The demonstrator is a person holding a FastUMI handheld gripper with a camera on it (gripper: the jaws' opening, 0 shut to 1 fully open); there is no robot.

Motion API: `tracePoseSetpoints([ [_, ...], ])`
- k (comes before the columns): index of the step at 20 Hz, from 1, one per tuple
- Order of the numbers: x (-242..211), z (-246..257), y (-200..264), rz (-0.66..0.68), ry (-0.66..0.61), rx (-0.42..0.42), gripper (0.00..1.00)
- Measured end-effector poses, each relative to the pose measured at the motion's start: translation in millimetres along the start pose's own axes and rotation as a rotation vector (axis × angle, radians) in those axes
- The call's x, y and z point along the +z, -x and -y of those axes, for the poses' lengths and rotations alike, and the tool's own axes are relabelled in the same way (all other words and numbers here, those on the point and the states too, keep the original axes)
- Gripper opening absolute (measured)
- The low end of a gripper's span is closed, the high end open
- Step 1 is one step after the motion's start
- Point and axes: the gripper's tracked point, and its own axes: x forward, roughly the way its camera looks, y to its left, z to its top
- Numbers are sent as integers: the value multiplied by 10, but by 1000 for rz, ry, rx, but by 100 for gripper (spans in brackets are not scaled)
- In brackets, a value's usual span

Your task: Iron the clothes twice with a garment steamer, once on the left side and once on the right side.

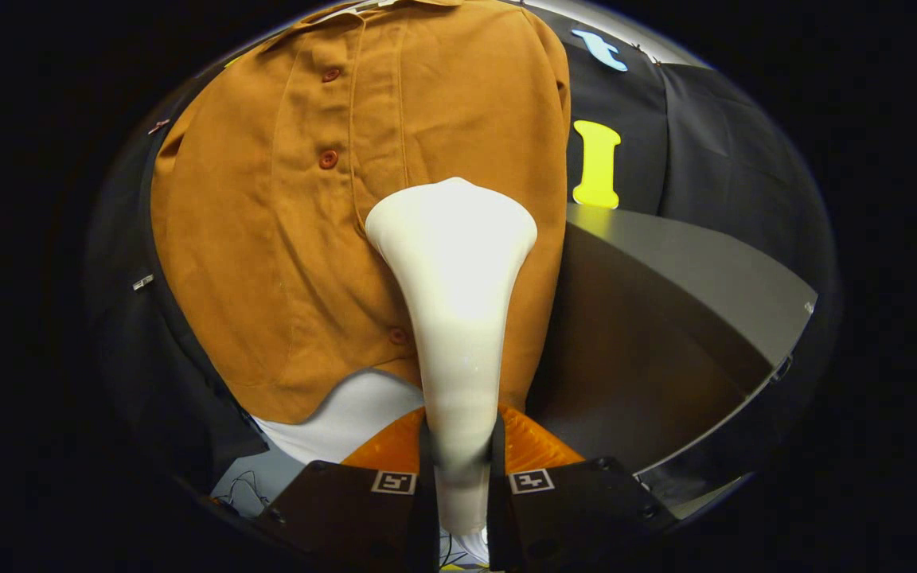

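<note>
- The gripper is closed on the slim handle of the white garment steamer; both fingers press against the handle from either side, with no gap visible between finger and handle.
- The steamer rises from between the fingers and widens into a broad head, which lies against the front of the brown shirt at about mid height.
- The shirt hangs on the black cloth wall of the booth, its front facing the camera. A placket with red buttons runs down it; the steamer head sits just beside this placket, on the panel nearer the grey table.
- A white surface shows below the shirt's hem, just ahead of the fingers; what it is cannot be told.
- Progress, as a judgement: the steamer is already grasped and brought to the fabric, so pickup and approach are done. The head's place on one front panel suggests a pass over that side is in hand.
- Whether this is the first pass or the second cannot be told; the fabric carries no mark of steaming, and no steam is visible.
- Remaining at the least: completion of the stroke on this panel. The panel across the placket, toward the wall's near fold, may also await its pass.
</note>
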Motion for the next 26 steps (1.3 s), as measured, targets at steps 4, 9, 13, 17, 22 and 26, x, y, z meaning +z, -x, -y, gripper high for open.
tracePoseSetpoints([
  [4, -360, 23, 15, -65, 10, 6, 27],
  [9, -620, 57, 276, -82, 25, 12, 27],
  [13, -449, -9, 698, -32, 15, 37, 27],
  [17, -68, -227, 1173, 31, 24, 67, 27],
  [22, 566, -608, 1571, 102, 28, 120, 27],
  [26, 1099, -861, 1732, 172, 39, 144, 27],
])
